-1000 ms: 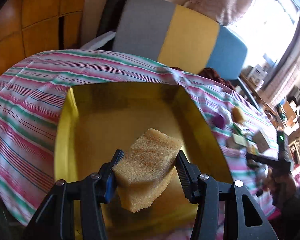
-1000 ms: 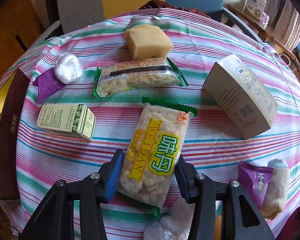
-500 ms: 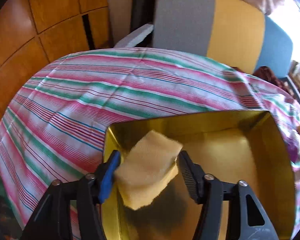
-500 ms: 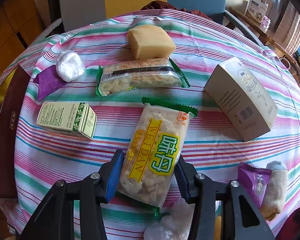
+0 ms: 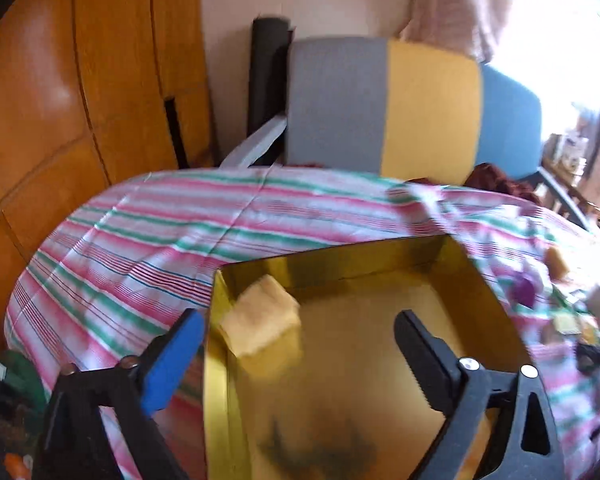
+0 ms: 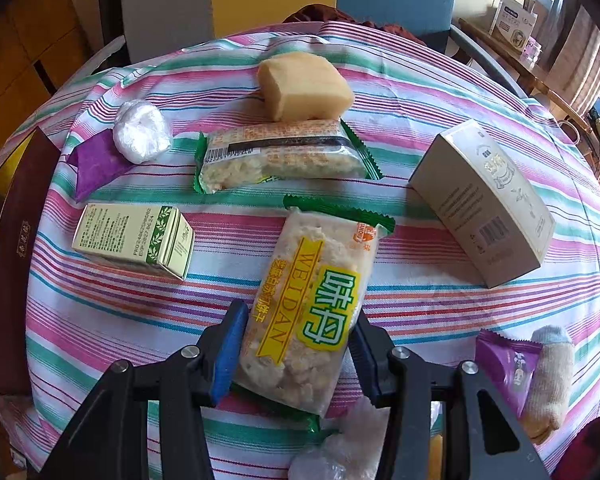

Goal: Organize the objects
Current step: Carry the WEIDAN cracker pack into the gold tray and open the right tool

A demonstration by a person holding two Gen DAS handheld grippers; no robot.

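My left gripper (image 5: 296,334) is opening, sponge (image 5: 262,320) free in the box's (image 5: 495,312) far-left corner; I'd lift clear. Right gripper (image 6: 296,346) clamps the snack packet (image 6: 311,304).

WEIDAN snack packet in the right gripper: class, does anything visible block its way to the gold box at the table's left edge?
Possibly. The WEIDAN packet is clamped in the right gripper. Between it and the gold box lies a small green-and-white carton; lifting over it clears the path.

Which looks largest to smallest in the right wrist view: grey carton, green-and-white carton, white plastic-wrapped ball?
1. Grey carton
2. Green-and-white carton
3. White plastic-wrapped ball
The ball lies farther from the camera, so its rank is less sure.
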